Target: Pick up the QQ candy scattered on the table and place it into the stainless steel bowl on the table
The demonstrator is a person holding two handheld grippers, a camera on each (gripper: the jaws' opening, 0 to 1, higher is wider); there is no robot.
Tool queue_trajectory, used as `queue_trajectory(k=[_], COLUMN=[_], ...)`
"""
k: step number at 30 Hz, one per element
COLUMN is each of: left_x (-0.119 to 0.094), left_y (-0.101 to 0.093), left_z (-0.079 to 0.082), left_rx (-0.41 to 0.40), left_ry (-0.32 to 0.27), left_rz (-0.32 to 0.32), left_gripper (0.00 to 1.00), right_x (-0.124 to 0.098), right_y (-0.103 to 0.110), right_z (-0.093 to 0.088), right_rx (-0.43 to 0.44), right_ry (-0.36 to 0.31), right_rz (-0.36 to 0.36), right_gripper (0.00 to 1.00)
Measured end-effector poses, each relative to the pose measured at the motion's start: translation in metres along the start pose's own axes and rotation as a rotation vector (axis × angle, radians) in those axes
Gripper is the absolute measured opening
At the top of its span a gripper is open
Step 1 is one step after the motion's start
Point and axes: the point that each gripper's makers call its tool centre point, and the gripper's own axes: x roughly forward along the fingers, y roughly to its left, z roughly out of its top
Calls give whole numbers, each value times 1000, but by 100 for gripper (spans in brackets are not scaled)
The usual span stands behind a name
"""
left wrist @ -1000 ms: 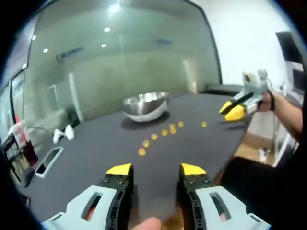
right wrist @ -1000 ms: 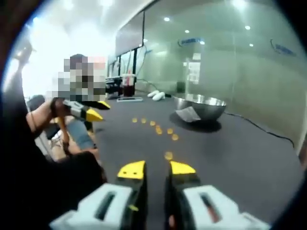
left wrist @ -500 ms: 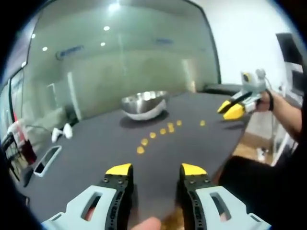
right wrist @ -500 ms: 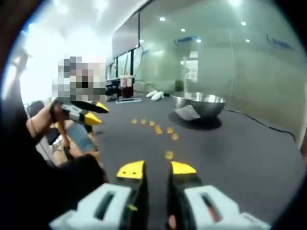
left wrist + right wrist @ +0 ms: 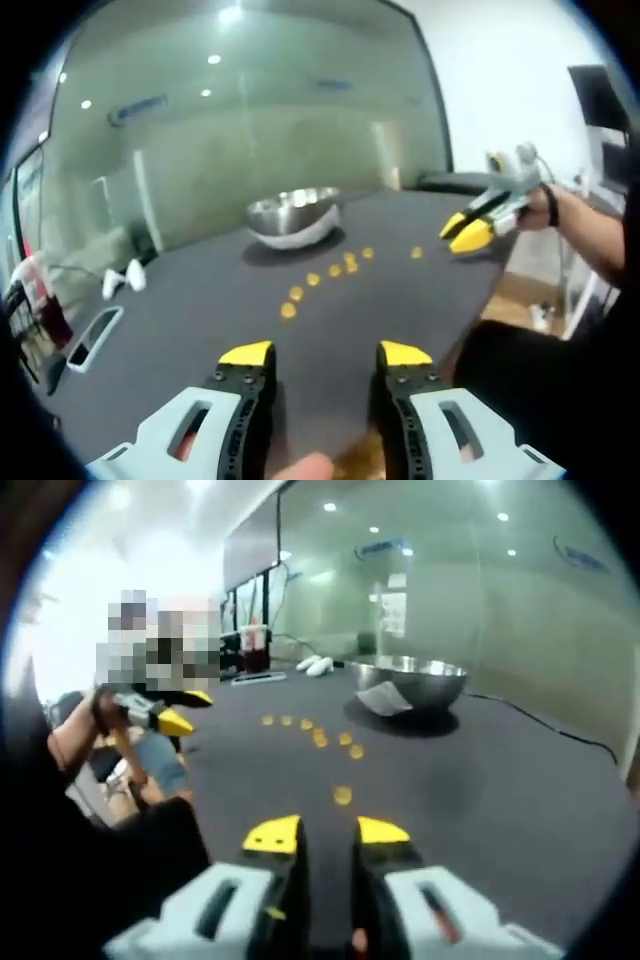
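Candy row (image 5: 325, 277) toward bowl (image 5: 293, 215)

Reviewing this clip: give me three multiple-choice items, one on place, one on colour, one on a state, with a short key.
1. Where do the candies lie?
A. in the bowl
B. on the dark table
C. between jaws

2. What colour are the left gripper jaw tips?
A. yellow
B. red
C. blue

3. How does the stainless steel bowl stand?
A. upside down
B. on its side
C. upright on the table

Key: 1 B, they dot the tabletop short of the bowl. 2 A, both tips are yellow. 3 C, its open rim faces up.
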Motion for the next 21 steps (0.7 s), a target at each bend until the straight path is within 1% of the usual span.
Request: queue_trajectory(k=[4,6,9,12,16,18,20,21], left_x=[1,1,0,-2,-5,-6,-7,-8], left_y=[-1,0,1,2,4,6,8,8], left_z=[-1,-1,0,-2,-7,-8,-8,-8], left_rx=[2,2,-3,-6,-9,-12,-17,-19], left_ry=[4,2,-4,-1,8,10,8,7], left_rz=[-4,-3,2,6,12,18,21,22], left_gripper=[42,42,42,42,42,42,42,42], right_x=[16,24,33,40,49,49,49,50], right_y=[-4,-8,-8,-3,-4,-2,-2,-2], right_z=[3,0,3,6,8,8,9,9], right_rx=[-28,-50,-48,-35,-40,-40,-49,-52], right_ry=[4,25,26,26,21,15,10,8], right_rz=[-3,-14,-4,7,10,10,10,10], right_gripper=[21,21,21,21,17,15,10,10])
